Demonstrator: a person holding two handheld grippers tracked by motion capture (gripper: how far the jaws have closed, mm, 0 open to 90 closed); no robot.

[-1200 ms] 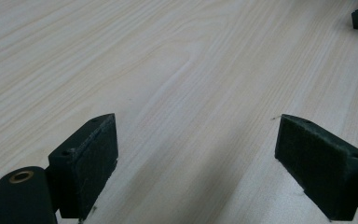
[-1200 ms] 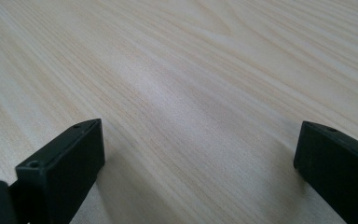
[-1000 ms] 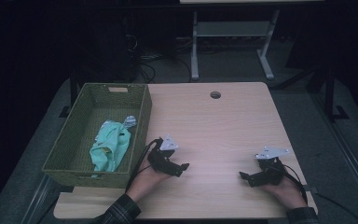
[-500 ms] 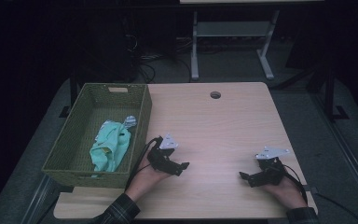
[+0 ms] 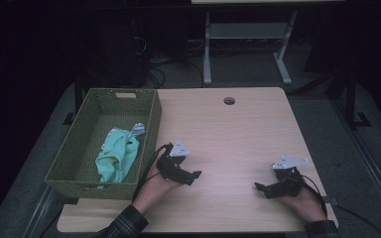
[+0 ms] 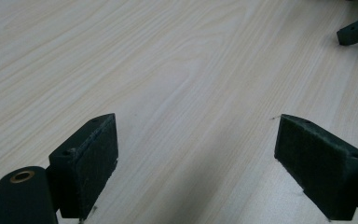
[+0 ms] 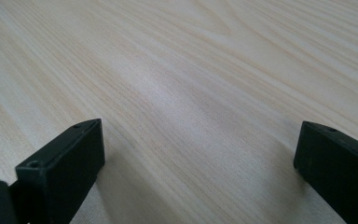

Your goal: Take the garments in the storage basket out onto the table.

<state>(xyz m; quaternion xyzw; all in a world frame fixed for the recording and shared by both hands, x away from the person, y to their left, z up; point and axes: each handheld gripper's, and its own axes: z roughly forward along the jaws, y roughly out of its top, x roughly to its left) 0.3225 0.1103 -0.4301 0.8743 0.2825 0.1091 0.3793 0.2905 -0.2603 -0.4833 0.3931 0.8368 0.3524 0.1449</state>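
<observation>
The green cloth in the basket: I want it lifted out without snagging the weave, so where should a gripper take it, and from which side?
Probably best from straight above, pinching a raised fold near the middle of the green cloth. It lies crumpled low inside the basket, whose tall walls block any sideways approach. The left gripper, open on the table beside the basket, is nearest.

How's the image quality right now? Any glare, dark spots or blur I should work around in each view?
High view: dim, surroundings nearly black; the table and the basket with the green cloth read fine. Left gripper view: evenly lit, wood grain sharp, soft shadow between the open left claw pads. Right gripper view: a pale sheen on the wood mid-frame, with the near parts of the right claw slightly soft.
</observation>
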